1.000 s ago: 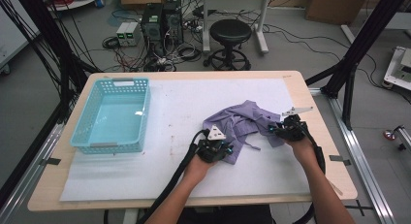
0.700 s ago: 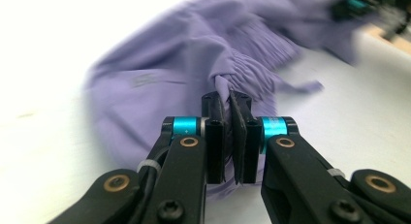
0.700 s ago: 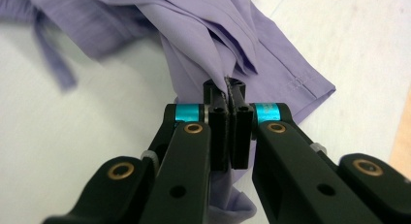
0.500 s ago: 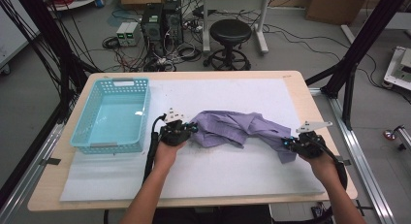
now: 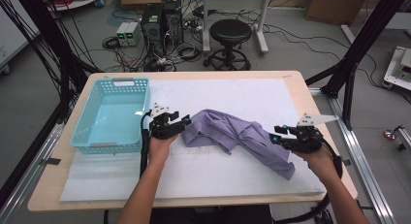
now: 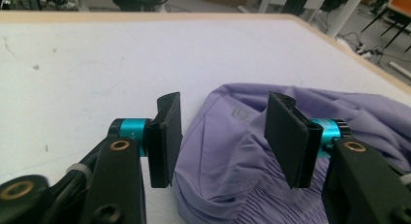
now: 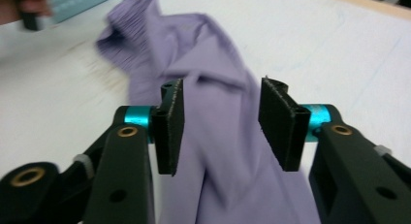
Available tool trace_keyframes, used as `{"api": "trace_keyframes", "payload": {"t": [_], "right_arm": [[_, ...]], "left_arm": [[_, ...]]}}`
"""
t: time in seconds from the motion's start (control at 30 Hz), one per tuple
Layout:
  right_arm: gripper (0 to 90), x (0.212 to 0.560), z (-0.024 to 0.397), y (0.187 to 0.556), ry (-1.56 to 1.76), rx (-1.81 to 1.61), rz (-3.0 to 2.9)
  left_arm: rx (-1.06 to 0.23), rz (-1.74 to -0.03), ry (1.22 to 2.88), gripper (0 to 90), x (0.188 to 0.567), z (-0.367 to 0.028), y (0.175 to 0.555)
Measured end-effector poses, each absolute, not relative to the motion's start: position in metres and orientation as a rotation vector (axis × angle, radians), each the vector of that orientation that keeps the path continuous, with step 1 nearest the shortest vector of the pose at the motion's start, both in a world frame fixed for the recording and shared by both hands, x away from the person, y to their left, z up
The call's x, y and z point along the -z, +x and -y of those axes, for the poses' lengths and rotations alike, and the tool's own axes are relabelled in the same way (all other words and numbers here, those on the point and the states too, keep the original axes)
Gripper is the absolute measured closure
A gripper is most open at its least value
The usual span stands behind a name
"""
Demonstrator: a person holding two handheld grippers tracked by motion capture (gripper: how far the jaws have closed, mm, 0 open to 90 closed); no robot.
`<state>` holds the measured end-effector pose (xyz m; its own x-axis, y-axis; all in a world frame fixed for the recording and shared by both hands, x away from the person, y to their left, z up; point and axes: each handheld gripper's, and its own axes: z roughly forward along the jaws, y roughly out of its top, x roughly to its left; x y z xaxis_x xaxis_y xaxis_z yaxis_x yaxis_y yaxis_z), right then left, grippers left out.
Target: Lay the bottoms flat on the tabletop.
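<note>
A: Shirt [image 5: 240,136] first: how do our tongs stand on it?

B: Our left tongs [image 6: 220,136] have just been opening; the jaws stand apart with the shirt's bunched end lying between them, and the pads do not press it. In the high view the left tongs [image 5: 183,123] sit at the shirt's left end.

A: And the right?

B: Our right tongs [image 7: 220,132] have just been opening too. Their jaws are apart, the cloth runs between and under them, and neither pad pinches it. In the high view the right tongs [image 5: 277,135] are at the shirt's right end.

A: Where does the shirt lie?

B: It lies stretched in a rumpled band across the white mat [image 5: 232,95] on the tabletop [image 5: 296,78], sloping from our left hand [image 5: 160,144] down toward our right hand [image 5: 317,153].

A: Anything farther out?

B: A basket [image 5: 112,118] stands just to the left of the left tongs, apart from the shirt.
</note>
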<state>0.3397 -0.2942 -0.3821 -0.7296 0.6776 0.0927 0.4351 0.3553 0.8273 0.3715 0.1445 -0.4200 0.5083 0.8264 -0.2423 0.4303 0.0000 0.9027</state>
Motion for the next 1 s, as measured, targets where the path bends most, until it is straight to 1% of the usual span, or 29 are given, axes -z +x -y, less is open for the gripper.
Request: {"api": "trace_keyframes", "payload": {"t": [0.13,0.2,0.23,0.33,0.4,0.43,0.53,0.67,0.73,1.0], "right_arm": [[44.0,0.394,0.254,0.375,0.998,-1.237,-2.367],[44.6,0.405,0.236,0.392,1.006,-1.212,-2.394],[47.2,0.41,0.23,0.398,1.03,-1.207,-2.42],[58.0,0.426,0.21,0.415,1.036,-1.139,-2.508],[81.1,0.431,0.206,0.42,1.01,-1.113,-2.566],[90.0,0.431,0.206,0.42,0.988,-1.098,-2.573],[90.0,0.424,0.22,0.418,0.984,-1.116,-2.533],[90.0,0.413,0.252,0.416,1.092,-1.102,-2.391],[90.0,0.409,0.274,0.413,1.157,-1.031,-2.319],[90.0,0.409,0.336,0.401,1.326,-0.87,-2.128]], "left_arm": [[-0.411,-1.047,1.617,45.6,0.423,-0.147,0.364],[-0.397,-1.032,1.611,44.1,0.425,-0.147,0.362],[-0.396,-1.024,1.61,43.8,0.426,-0.148,0.36],[-0.384,-1.017,1.605,43.1,0.428,-0.149,0.358],[-0.377,-1.013,1.61,43.1,0.428,-0.147,0.356],[-0.376,-1.007,1.617,43.1,0.428,-0.147,0.355],[-0.375,-0.994,1.635,43.1,0.428,-0.141,0.353],[-0.364,-0.99,1.68,41.9,0.431,-0.134,0.353],[-0.361,-0.983,1.685,41.8,0.431,-0.129,0.352],[-0.352,-0.961,1.708,41.9,0.432,-0.116,0.351]]}}
